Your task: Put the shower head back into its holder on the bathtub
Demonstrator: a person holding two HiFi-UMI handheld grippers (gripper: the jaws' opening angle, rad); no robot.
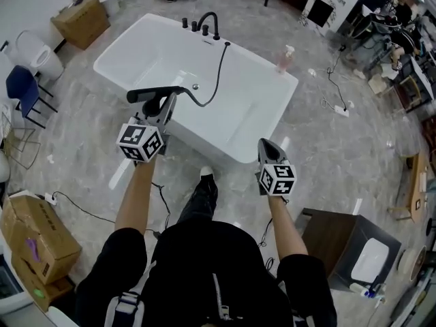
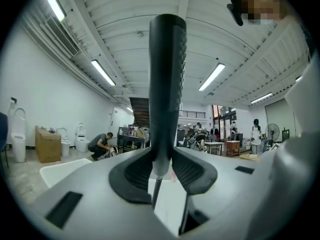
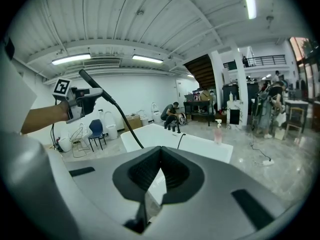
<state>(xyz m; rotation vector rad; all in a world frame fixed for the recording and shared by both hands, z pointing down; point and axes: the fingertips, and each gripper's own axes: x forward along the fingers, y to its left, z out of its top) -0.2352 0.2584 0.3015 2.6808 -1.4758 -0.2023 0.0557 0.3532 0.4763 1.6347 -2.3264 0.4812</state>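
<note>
In the head view, our left gripper (image 1: 165, 101) is over the near-left edge of the white rectangular bathtub (image 1: 157, 56). It is clamped on the slim black hand-held shower head (image 1: 154, 94), which lies roughly level above the tub and clear of it. The thin black hose (image 1: 219, 70) loops from the shower head across the basin to the far rim, ending just beside the black arched faucet (image 1: 208, 23). A pink spray bottle (image 1: 284, 59) stands on the tub's right rim. Our right gripper (image 1: 267, 146) hangs over the grey marbled floor (image 1: 327, 155), just off the tub's near corner.

In the left gripper view, the shower head stands as a dark upright bar between the jaws, and the pads press on it from both sides.

In the right gripper view, the jaws are pressed together with nothing between them. Beyond them we see the bathtub, the spray bottle, and the left gripper holding the shower head aloft, with the hose trailing down towards the tub.
</note>
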